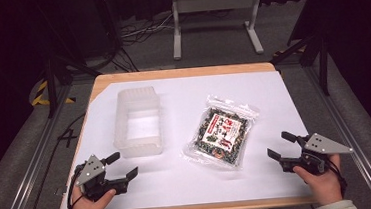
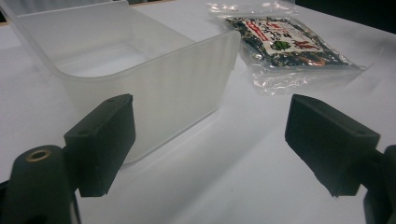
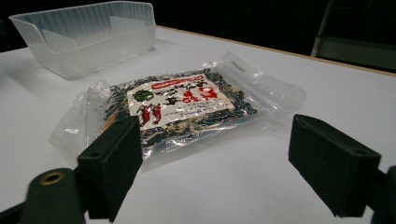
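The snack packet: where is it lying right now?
In the high view the snack packet lies flat right of centre, beside the empty plastic container, ahead of the right gripper.

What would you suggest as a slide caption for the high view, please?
Both open grippers, left and right, rest near a sealed snack bag and empty translucent plastic bin.

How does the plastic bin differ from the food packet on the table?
The plastic bin is a rigid, frosted, open-topped box standing upright; the food packet is a soft clear bag lying flat. The bin is empty, the packet full of dark dried food with a red-and-white label. The bin sits square to the table, the packet askew. Both rest on the white sheet, untouched.
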Motion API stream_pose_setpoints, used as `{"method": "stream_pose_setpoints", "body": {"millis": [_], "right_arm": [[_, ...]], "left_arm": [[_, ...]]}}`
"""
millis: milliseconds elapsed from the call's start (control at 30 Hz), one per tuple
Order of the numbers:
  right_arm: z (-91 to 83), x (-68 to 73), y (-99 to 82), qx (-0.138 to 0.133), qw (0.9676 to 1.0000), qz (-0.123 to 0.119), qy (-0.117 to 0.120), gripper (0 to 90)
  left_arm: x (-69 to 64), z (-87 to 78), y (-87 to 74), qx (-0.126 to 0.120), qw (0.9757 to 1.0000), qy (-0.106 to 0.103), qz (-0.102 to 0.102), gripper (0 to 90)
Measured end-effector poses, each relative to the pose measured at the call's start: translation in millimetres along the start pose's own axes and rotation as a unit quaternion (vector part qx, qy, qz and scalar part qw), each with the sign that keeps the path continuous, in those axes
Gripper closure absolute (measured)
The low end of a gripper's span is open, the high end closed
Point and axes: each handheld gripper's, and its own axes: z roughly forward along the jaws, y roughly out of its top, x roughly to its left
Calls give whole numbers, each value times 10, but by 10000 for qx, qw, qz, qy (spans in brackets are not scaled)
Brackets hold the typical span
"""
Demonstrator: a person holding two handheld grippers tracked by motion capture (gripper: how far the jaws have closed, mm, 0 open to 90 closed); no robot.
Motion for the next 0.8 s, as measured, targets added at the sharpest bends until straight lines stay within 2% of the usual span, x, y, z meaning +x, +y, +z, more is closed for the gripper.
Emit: {"method": "stream_pose_setpoints", "body": {"millis": [133, 200, 333, 400, 500, 600, 800], "right_arm": [[61, -32, 32, 70, 10000, -31, 41, 124], [84, -37, 68, 43, 10000, -80, 29, 105], [98, -46, 91, 33, 10000, -56, 34, 86], [111, -63, 104, 55, 10000, -13, 64, 71], [150, -77, 140, 23, 9997, 208, 150, 46], [189, -83, 228, 38, 9999, 107, 123, 49], [328, -98, 389, 11, 9999, 75, 110, 58]], "left_arm": [[36, -23, 26, 10, 9999, 133, 17, 168], [55, -27, 14, 33, 9999, 107, -32, 167], [83, -12, -12, 158, 9998, 78, 1, 167], [90, -2, -20, 173, 9998, 62, -17, 167], [92, 18, -44, 202, 9997, 10, -99, 167], [87, 28, -46, 249, 9997, 35, -68, 167], [73, 28, -43, 232, 9997, 29, 32, 167]]}}
